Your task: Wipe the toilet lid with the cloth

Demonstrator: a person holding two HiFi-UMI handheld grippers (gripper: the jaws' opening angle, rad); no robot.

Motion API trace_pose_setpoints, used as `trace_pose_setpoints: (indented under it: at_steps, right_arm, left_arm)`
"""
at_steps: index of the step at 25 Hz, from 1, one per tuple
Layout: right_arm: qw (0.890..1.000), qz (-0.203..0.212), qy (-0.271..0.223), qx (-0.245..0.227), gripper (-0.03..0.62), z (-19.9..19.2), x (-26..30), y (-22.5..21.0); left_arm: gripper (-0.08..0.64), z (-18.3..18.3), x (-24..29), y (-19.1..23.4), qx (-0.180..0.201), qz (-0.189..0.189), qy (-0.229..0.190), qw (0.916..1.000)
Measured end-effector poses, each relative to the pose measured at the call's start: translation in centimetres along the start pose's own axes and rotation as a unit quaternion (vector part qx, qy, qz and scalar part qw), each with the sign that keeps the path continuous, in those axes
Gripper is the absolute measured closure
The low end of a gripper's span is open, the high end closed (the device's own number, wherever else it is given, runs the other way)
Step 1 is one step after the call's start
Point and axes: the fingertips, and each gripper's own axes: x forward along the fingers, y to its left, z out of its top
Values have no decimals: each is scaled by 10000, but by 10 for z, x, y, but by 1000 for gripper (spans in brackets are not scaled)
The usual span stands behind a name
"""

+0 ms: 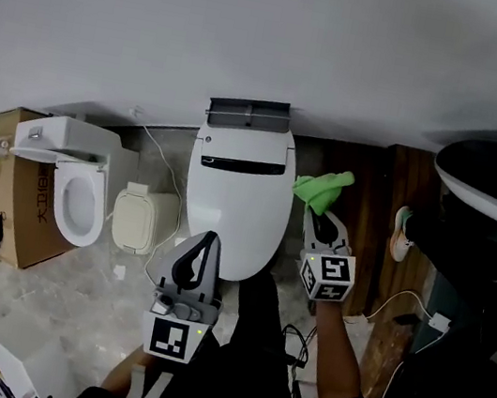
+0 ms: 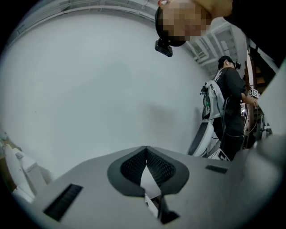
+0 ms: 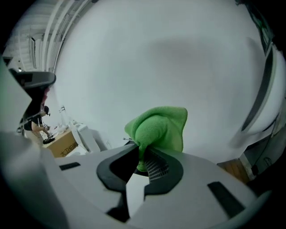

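Left gripper (image 1: 209, 239): jaws pressed together at the tips with nothing between them, as the left gripper view (image 2: 146, 150) shows; it is raised at the near end of the toilet, tips pointing far.
Right gripper (image 1: 317, 211): clamped on the cloth; in the right gripper view (image 3: 142, 155) the fabric is pinched between the two jaws and bunches out beyond the tips.
Cloth (image 1: 323, 189): green, crumpled (image 3: 159, 127), held in the air just right of the toilet lid, apart from its surface.
Toilet lid (image 1: 233, 205): white, lowered flat, centre of the head view, long axis running near to far; a dark slot crosses its far part.
Tank unit (image 1: 248, 113): dark grey, against the white wall (image 1: 259, 33) at the far end of the toilet.
Second toilet (image 1: 75, 182): left of the scene, seat ring exposed, beside a cardboard box (image 1: 18, 210).
Beige container (image 1: 139, 219): on the floor between the two toilets.
Bystander (image 2: 230, 107): dark clothing, standing at the right edge of the left gripper view.
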Motion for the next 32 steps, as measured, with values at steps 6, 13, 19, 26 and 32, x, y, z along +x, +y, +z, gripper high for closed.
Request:
trace_pose_setpoints:
  at_steps: [6, 13, 19, 26, 32]
  right_arm:
    - [9976, 188, 670, -30, 546, -53, 84, -32]
    - [9911, 250, 1305, -76, 546, -119, 166, -70]
    - [9839, 403, 1707, -351, 546, -164, 222, -87]
    - [9692, 758, 2074, -1087, 546, -202, 268, -87]
    - [9517, 919, 2395, -1687, 546, -230, 288, -88]
  left_arm:
    - [551, -18, 31, 8, 43, 143, -5, 9999]
    - [551, -67, 58, 12, -58, 305, 253, 9992]
    - [551, -109, 68, 8, -93, 321, 362, 9988]
    - [551, -136, 76, 10, -172, 413, 366, 9983]
    - [551, -149, 74, 11, -199, 523, 411, 9976]
